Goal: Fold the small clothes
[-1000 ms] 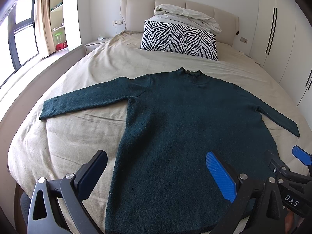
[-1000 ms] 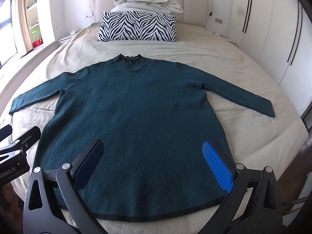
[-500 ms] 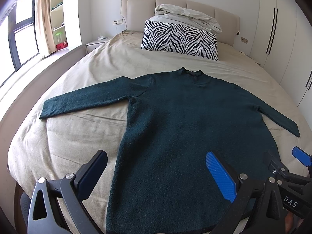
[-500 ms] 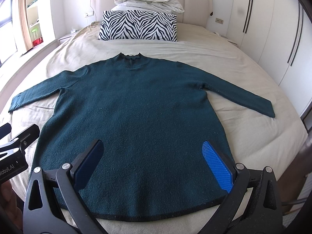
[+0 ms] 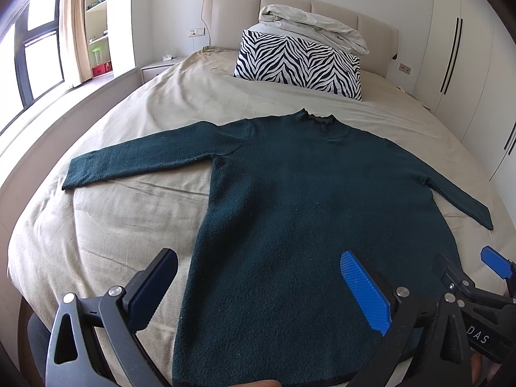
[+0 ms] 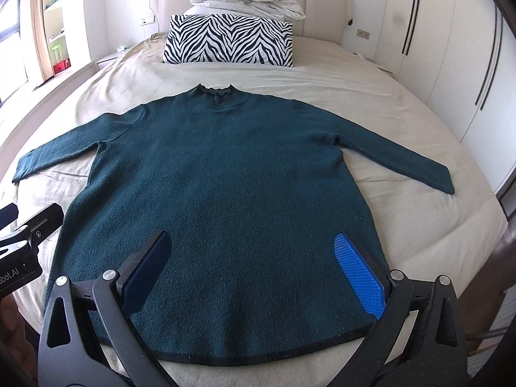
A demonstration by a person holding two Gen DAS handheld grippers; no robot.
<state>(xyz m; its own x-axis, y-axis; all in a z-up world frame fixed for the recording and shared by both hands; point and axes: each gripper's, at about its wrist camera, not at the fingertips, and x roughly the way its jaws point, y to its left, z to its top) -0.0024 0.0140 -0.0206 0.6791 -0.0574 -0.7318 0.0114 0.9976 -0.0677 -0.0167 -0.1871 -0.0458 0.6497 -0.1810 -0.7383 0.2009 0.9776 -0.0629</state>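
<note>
A dark teal long-sleeved sweater (image 5: 300,200) lies flat on the bed, neck toward the headboard, both sleeves spread out; it also shows in the right wrist view (image 6: 225,187). My left gripper (image 5: 258,277) is open and empty, above the sweater's lower left part near the hem. My right gripper (image 6: 251,258) is open and empty, above the middle of the hem. The right gripper also shows at the right edge of the left wrist view (image 5: 467,277), and the left gripper at the left edge of the right wrist view (image 6: 29,225).
The bed has a beige sheet (image 5: 129,213). A zebra-striped pillow (image 6: 229,40) and a folded white duvet (image 6: 248,0) sit by the headboard. White wardrobes (image 6: 451,48) stand on the right, a window and shelves (image 5: 42,48) on the left.
Both grippers have drifted very slightly; the sweater has not moved and both grippers stay open.
</note>
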